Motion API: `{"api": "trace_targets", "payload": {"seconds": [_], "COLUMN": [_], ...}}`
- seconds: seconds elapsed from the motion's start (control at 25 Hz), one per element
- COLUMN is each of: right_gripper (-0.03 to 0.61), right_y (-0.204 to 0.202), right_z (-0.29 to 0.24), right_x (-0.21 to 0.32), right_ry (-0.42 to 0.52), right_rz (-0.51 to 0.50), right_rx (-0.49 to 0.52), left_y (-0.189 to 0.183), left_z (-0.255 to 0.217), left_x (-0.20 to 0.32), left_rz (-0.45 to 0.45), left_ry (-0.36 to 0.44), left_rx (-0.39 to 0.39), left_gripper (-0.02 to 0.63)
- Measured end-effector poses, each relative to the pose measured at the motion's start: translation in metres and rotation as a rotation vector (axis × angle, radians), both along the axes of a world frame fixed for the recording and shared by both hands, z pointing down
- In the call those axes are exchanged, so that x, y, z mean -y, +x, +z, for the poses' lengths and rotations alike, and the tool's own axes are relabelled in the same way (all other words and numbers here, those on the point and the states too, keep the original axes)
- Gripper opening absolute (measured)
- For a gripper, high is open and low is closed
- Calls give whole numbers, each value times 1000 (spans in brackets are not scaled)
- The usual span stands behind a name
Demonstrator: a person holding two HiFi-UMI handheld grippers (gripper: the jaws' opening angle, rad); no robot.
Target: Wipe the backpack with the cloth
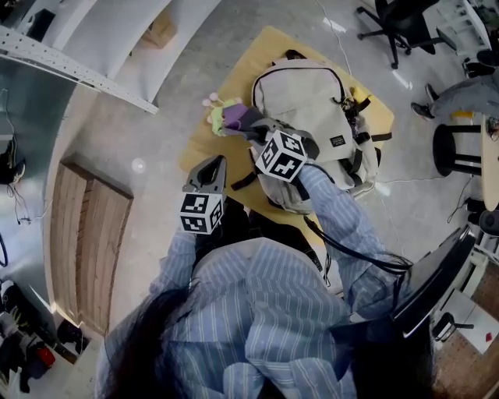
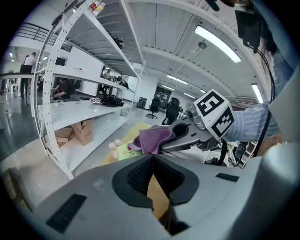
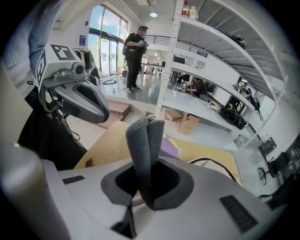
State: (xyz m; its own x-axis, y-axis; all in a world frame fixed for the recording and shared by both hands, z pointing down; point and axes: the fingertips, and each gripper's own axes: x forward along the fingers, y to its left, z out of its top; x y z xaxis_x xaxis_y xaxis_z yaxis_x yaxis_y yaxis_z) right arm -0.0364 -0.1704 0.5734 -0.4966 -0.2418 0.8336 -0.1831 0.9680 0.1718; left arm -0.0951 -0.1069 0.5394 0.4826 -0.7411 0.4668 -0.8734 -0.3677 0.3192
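Note:
A beige backpack (image 1: pixel 308 109) lies flat on a small yellow-tan table (image 1: pixel 204 144). My right gripper (image 1: pixel 248 123) hovers over the backpack's left edge, shut on a purple cloth (image 1: pixel 236 117). In the right gripper view the cloth (image 3: pixel 145 140) stands folded and pinched between the jaws. The left gripper view shows that same cloth (image 2: pixel 152 138) hanging from the right gripper (image 2: pixel 165 140). My left gripper (image 1: pixel 214 165) is held by the table's near-left edge, apart from the backpack. Its jaws (image 2: pixel 152 165) are pressed together with nothing in them.
A green and pink toy (image 1: pixel 214 117) lies on the table just left of the cloth. White shelving (image 1: pixel 86 47) with a cardboard box (image 1: pixel 160 31) runs along the left, a wooden pallet (image 1: pixel 86 241) below it. An office chair (image 1: pixel 398 23) and a black stool (image 1: pixel 460 148) stand to the right.

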Motion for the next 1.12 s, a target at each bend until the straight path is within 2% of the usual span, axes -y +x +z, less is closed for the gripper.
{"api": "trace_targets", "payload": {"seconds": [0.2, 0.48, 0.8, 1.12], "right_gripper": [41, 41, 41, 41], "right_y": [6, 13, 28, 61], "right_z": [-5, -9, -12, -6], "right_x": [-41, -106, -174, -233], "right_ry": [-28, -63, -92, -122], "right_rz": [-84, -251, -395, -467], "right_rx": [3, -12, -11, -44], "left_y": [3, 3, -8, -6], "left_z": [-2, -4, -2, -4], "left_x": [-18, -45, -80, -121], "left_rz": [-40, -121, -254, -338], "left_ry": [0, 6, 4, 4], "left_rx": [5, 12, 8, 14], "left_gripper": [6, 6, 6, 6]}}
